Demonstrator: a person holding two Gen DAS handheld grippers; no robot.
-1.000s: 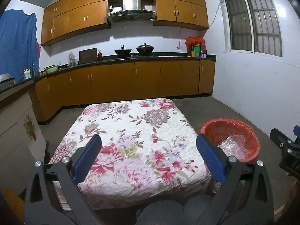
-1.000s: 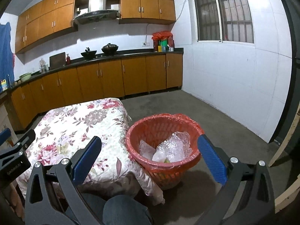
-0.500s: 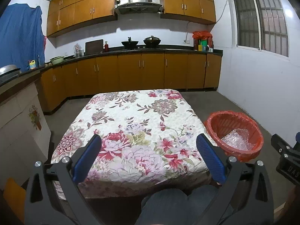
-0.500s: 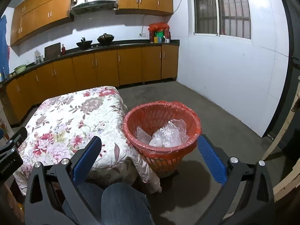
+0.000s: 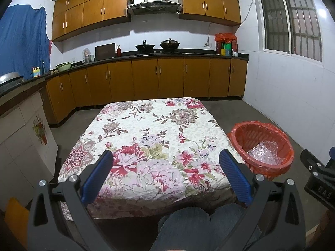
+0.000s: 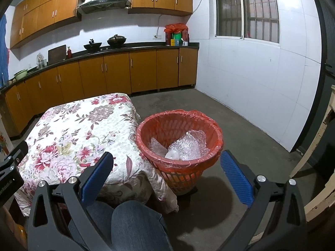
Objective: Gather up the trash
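We see a kitchen with a grey concrete floor (image 6: 240, 125) and white tiled walls. In front of us a low counter is draped in a floral cloth (image 5: 150, 138), its top bare of objects in both views; the cloth hangs over the near edge and the right corner. Just beside that right corner, on the floor, stands the red bin (image 6: 180, 144), lined with a red bag (image 6: 199, 113) knotted at its far rim. The trash (image 6: 186, 146), crumpled clear plastic and bubble wrap, lies inside the bin.

Our left gripper (image 5: 166, 175) hangs above the near edge of the cloth, its jaws spread wide and holding nothing. Our right gripper (image 6: 166, 175) hangs in front of the bin, jaws equally wide apart and empty. Knees in blue jeans (image 6: 134, 223) show below both grippers.

Along the far wall runs a row of brown cabinets (image 5: 167, 77) under a dark worktop (image 5: 188, 53), with two woks (image 5: 157, 45) on the stove and a steel hood (image 5: 153, 2) above, flanked by upper cupboards. A barred window (image 6: 247, 10) is set in the right wall. A blue sheet (image 5: 23, 39) hangs at the left
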